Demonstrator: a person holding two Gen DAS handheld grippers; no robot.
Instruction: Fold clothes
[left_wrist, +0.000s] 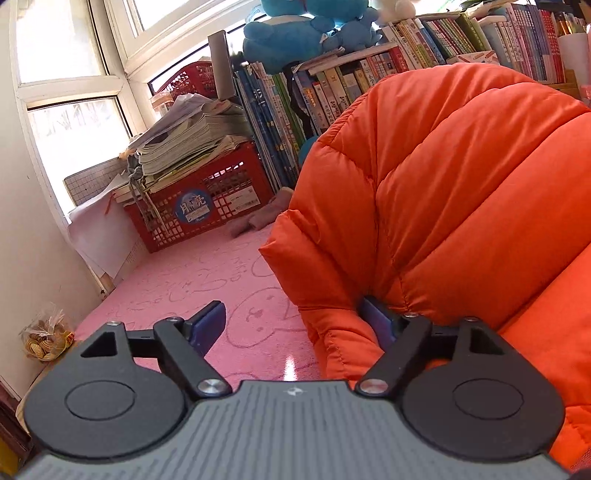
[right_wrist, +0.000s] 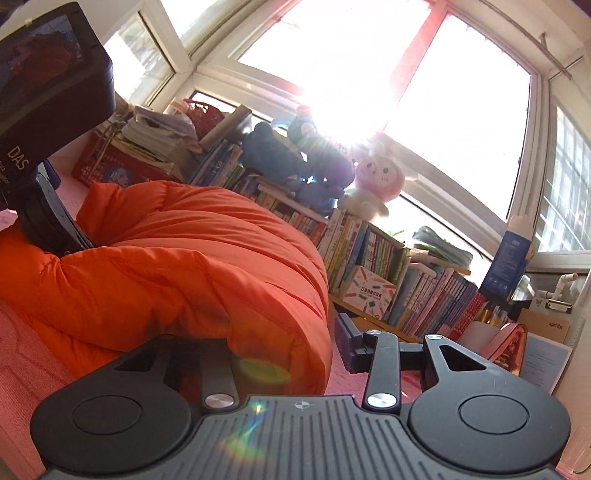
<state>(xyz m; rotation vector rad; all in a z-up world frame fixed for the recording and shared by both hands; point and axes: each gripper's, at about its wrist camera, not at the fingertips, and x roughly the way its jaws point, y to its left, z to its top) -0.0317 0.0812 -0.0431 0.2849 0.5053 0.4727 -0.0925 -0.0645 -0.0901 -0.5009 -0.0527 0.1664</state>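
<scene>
A puffy orange quilted jacket (left_wrist: 450, 192) lies heaped on the pink mat (left_wrist: 207, 280). My left gripper (left_wrist: 291, 321) is open wide. Its left finger (left_wrist: 208, 325) hangs free over the mat, and its right finger (left_wrist: 375, 321) is tucked against a fold of the jacket. In the right wrist view the jacket (right_wrist: 177, 251) bulges between the fingers of my right gripper (right_wrist: 284, 343). The right finger (right_wrist: 347, 343) shows just clear of the fabric; the left finger is hidden under the jacket. The left tool's black housing (right_wrist: 48, 110) rests over the jacket's far end.
A red crate (left_wrist: 199, 199) piled with papers stands at the mat's far left corner. Rows of books (left_wrist: 332, 92) run along the back under blue plush toys (left_wrist: 295, 33) and a pink rabbit plush (right_wrist: 376, 177). A small pink cloth (left_wrist: 258, 218) lies by the crate.
</scene>
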